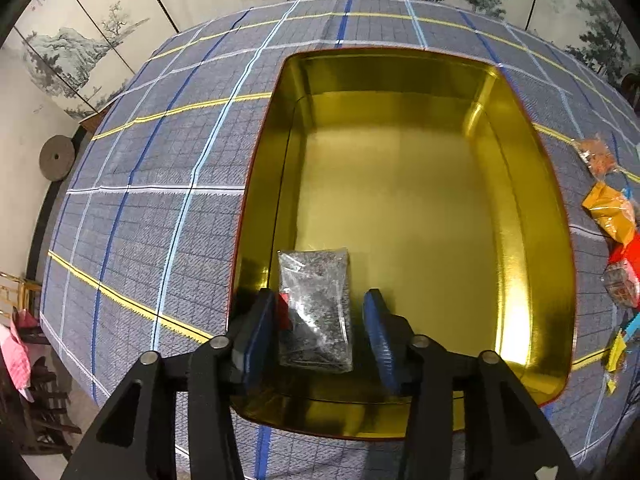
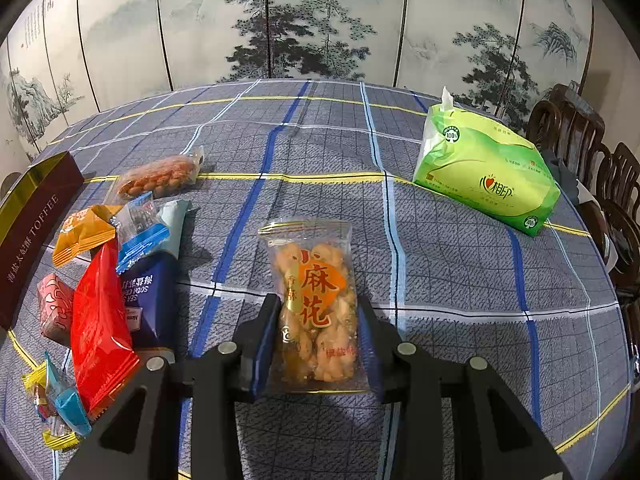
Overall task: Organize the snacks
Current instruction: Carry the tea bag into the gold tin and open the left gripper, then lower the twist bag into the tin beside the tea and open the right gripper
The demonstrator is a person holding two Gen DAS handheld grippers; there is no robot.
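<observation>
Here, entries by item.
Left gripper (image 1: 320,332): over the near end of the gold tin (image 1: 532,184), jaws parted; a gap shows on the right side of the dark packet (image 1: 316,312), so it is released, not clamped.
Dark packet: clear wrapper, dark contents; appears to lie inside the tin, near its front left corner.
Gold tin: open, on the checked tablecloth (image 1: 160,200).
Right gripper (image 2: 316,344): clenched on the twist-snack packet (image 2: 316,300), pads against both long edges.
Twist-snack packet: clear bag, orange label, over the tablecloth right of the snack pile.
Snack pile: red packet (image 2: 100,328), navy packet (image 2: 152,300), orange packet (image 2: 84,232), peanut bag (image 2: 160,180).
Toffee box (image 2: 36,228): far left.
Tissue pack (image 2: 484,172): green, far right, well apart.
</observation>
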